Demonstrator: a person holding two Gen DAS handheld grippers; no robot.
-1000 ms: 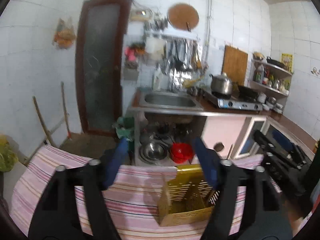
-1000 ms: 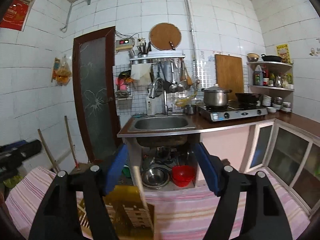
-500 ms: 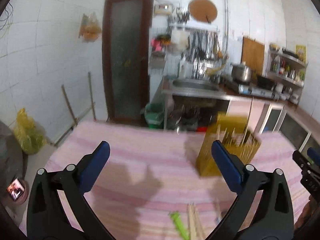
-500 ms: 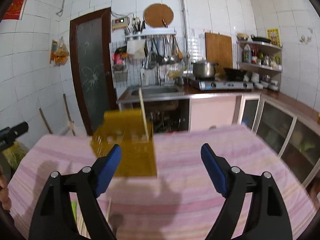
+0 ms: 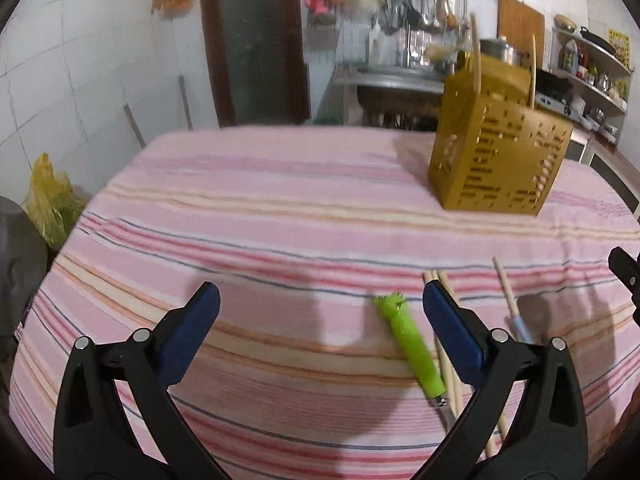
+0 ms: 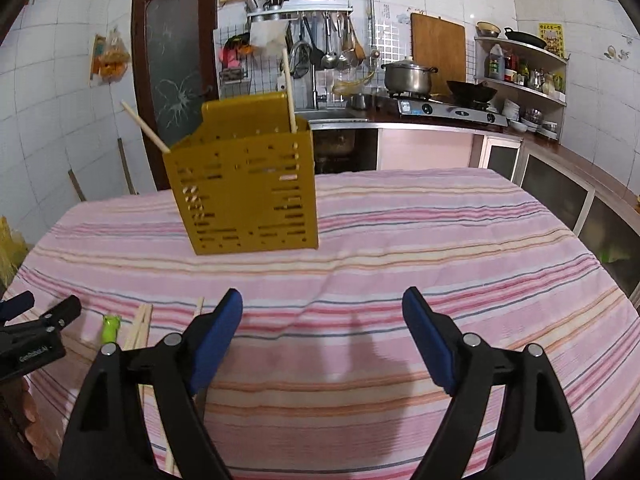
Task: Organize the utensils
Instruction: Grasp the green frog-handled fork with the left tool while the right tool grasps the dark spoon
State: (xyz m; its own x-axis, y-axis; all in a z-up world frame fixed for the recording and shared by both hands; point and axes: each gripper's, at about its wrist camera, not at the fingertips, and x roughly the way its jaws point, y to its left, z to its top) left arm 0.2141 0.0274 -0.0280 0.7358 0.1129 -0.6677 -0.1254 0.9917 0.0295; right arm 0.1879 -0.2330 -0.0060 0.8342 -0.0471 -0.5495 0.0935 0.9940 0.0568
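A mustard-yellow slotted utensil holder [image 5: 496, 148] [image 6: 244, 184] stands upright on the pink striped tablecloth [image 5: 280, 216] with two chopsticks [image 5: 476, 60] sticking out of it. Loose wooden chopsticks [image 5: 450, 368] [image 6: 138, 326] and a green-handled utensil [image 5: 408, 344] [image 6: 109, 328] lie near the table's front. My left gripper [image 5: 318, 308] hangs open over bare cloth, the green handle just inside its right finger. My right gripper [image 6: 322, 312] is open over bare cloth, right of those utensils. A single stick [image 5: 506, 292] with a pale blue end lies further right.
Behind the table are a sink, a gas stove with a pot [image 6: 408, 76], hanging ladles and wall shelves. A dark door [image 6: 172, 76] is at the back left. A yellow bag [image 5: 50, 200] sits on the floor left of the table. Cabinets [image 6: 560, 184] run along the right.
Both grippers have dropped from looking at the kitchen wall to pointing down at the table, and both have opened wider. The holder now sits farther away; the loose utensils have come into view.
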